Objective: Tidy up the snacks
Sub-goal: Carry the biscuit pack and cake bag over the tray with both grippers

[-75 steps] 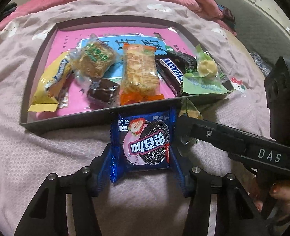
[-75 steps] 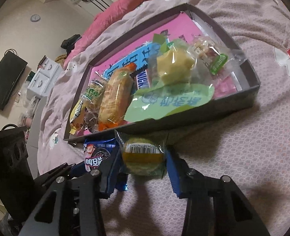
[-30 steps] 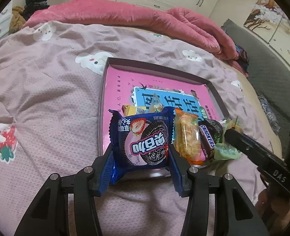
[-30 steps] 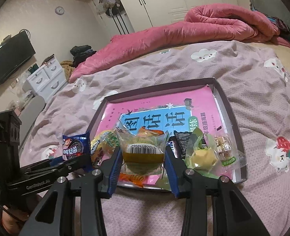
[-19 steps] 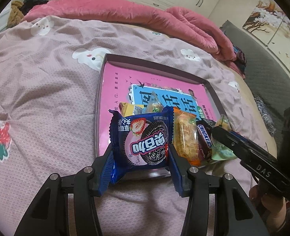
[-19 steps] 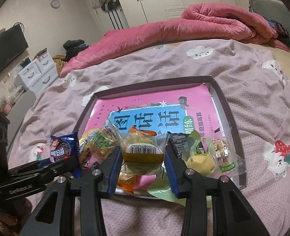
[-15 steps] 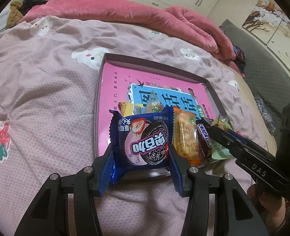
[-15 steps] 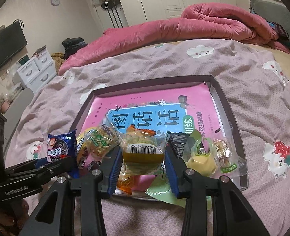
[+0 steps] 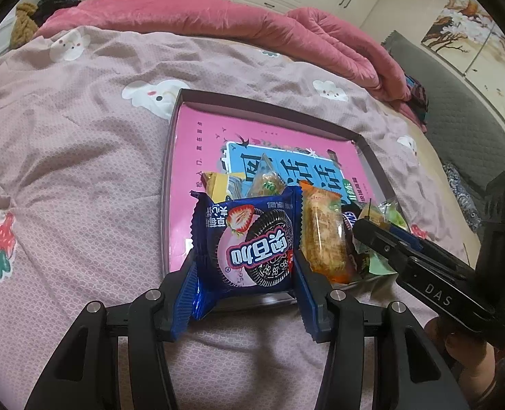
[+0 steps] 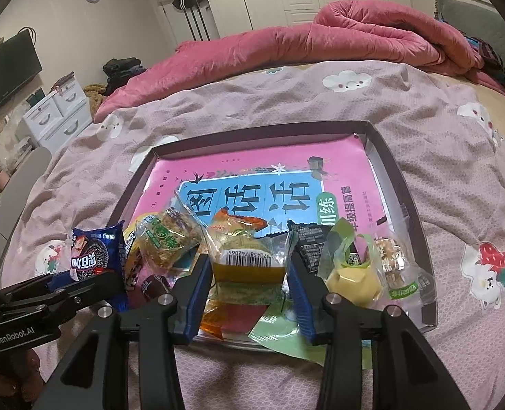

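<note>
Left tool (image 9: 243,263) is partly closed on the blue cookie packet (image 9: 250,244), pads pressing its two side edges, and holds it above the near rim of the shallow tray (image 9: 170,157) that lies on the bed. Right tool (image 10: 250,273) has the clear-wrapped yellow cake (image 10: 249,263) between its jaws, also over the tray's near edge; its jaws have just been opening slightly, and the pads appear still to bear on the wrapper, though the grip looks loose. Judged light in both cases. The cookie packet is a slick foil film over a stiff, brittle core; hold across the flat sides at mid-body, not on the crimped ends, with modest force to avoid cracking the contents. The cake is soft and crushable in slippery loose film; hold on the body, gently. Other snacks, among them an orange-wrapped pastry (image 9: 322,239), crowd the tray's near end; the far end, lined with a pink booklet (image 10: 252,174), is free.
</note>
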A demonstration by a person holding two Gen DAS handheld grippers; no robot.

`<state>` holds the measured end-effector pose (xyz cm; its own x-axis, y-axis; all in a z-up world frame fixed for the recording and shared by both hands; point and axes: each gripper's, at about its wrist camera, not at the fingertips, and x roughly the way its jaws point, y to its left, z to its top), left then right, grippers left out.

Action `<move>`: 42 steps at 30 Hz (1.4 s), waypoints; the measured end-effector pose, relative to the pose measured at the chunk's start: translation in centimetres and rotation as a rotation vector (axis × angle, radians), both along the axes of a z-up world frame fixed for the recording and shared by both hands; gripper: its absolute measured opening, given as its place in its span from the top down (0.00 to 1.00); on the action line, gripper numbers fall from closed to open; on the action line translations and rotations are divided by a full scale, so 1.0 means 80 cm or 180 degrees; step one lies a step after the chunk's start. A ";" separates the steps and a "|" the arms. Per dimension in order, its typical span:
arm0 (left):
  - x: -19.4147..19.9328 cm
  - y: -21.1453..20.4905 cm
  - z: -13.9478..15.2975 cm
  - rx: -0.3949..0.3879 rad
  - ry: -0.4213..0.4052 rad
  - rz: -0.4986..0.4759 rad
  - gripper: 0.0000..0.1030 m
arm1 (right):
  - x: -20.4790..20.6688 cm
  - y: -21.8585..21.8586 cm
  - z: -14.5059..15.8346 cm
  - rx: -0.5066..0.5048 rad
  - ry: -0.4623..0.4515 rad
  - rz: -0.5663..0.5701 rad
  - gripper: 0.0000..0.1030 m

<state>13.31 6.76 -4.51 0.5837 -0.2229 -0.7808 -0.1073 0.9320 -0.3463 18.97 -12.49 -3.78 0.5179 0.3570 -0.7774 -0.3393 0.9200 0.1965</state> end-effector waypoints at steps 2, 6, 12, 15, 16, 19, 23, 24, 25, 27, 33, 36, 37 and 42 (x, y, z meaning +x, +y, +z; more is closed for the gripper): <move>0.001 0.000 0.000 -0.0009 0.0003 0.0001 0.48 | 0.000 0.000 0.000 -0.0004 0.0002 -0.0007 0.56; 0.002 0.001 -0.001 -0.0010 0.0005 0.0002 0.48 | -0.001 0.000 0.000 -0.0010 -0.0001 -0.0008 0.55; 0.006 -0.001 -0.002 -0.0005 0.0009 -0.0009 0.48 | -0.003 0.001 0.000 -0.0031 -0.0022 -0.0008 0.51; 0.008 -0.003 -0.003 0.0002 0.0018 -0.0015 0.47 | -0.003 -0.002 0.002 -0.0014 -0.0044 -0.0027 0.49; 0.008 -0.002 -0.004 -0.0002 0.0020 -0.0014 0.47 | -0.003 -0.002 0.003 -0.0012 -0.0043 -0.0025 0.49; 0.009 -0.002 -0.004 -0.0009 0.0025 -0.0013 0.47 | -0.003 -0.003 0.003 -0.0005 -0.0046 -0.0028 0.49; 0.010 -0.001 -0.005 -0.0014 0.0025 -0.0001 0.47 | -0.007 -0.003 0.006 0.0007 -0.0057 -0.0014 0.48; 0.010 -0.001 -0.005 -0.0016 0.0025 0.0003 0.47 | -0.009 -0.003 0.007 0.0015 -0.0062 0.0001 0.48; 0.010 -0.001 -0.005 -0.0017 0.0023 0.0006 0.47 | -0.011 -0.002 0.009 0.0020 -0.0072 0.0020 0.48; 0.010 0.000 -0.006 -0.0017 0.0031 0.0014 0.47 | -0.013 0.000 0.010 0.0011 -0.0091 0.0044 0.48; 0.011 0.000 -0.006 -0.0005 0.0041 0.0023 0.47 | -0.017 0.006 0.011 0.0018 -0.0081 0.0114 0.48; 0.010 0.000 -0.004 -0.0007 0.0031 0.0016 0.47 | -0.019 0.008 0.009 0.0013 -0.0068 0.0141 0.48; 0.010 0.000 -0.004 -0.0007 0.0020 0.0015 0.47 | -0.020 0.009 0.009 0.0013 -0.0067 0.0144 0.48; 0.010 0.001 -0.002 -0.0003 0.0022 0.0019 0.47 | -0.020 0.011 0.009 0.0017 -0.0062 0.0180 0.48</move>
<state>14.11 6.85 -4.71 0.5797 -0.2204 -0.7845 -0.1151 0.9309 -0.3466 17.33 -11.60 -3.08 0.5119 0.3903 -0.7653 -0.3946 0.8981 0.1942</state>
